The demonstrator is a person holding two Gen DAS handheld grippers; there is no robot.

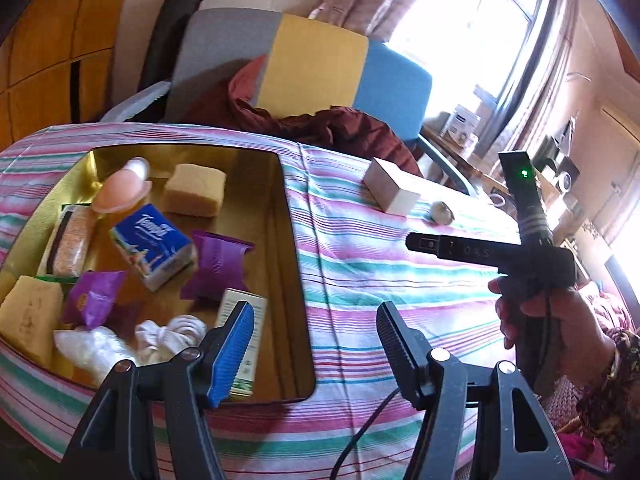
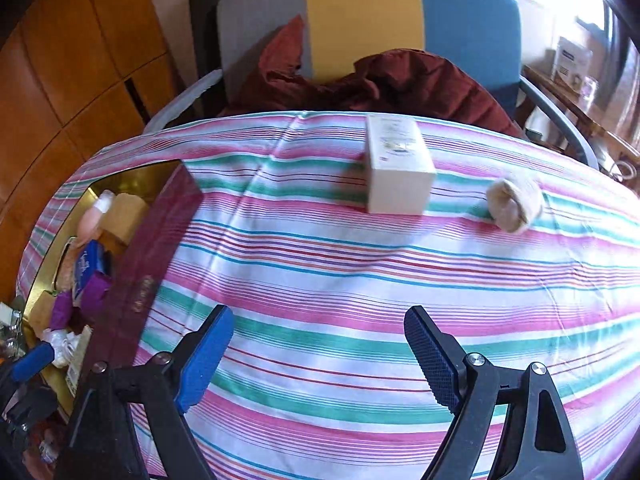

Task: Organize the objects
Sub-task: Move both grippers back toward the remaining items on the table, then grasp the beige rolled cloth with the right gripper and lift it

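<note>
A gold-lined open box (image 1: 298,264) lies on the striped cloth at the left. It holds two yellow sponges (image 1: 195,189), a blue tissue pack (image 1: 154,246), purple packets (image 1: 218,266), a pink item (image 1: 122,192), white bundles (image 1: 168,336) and a small carton (image 1: 244,320). My left gripper (image 1: 316,320) is open over the box's near right corner, with nothing between its fingers. My right gripper (image 2: 320,320) hangs open above bare cloth. Beyond it stand a white carton (image 2: 400,168) and a beige rolled item (image 2: 514,204), both apart from the fingers.
A person's hand (image 1: 560,320) grips the right gripper's handle at the right of the left wrist view. A chair (image 2: 472,20) with a dark red cloth (image 2: 400,80) stands behind the table. Wooden cabinets (image 2: 60,80) are at the left, a cluttered shelf (image 1: 560,176) by the window.
</note>
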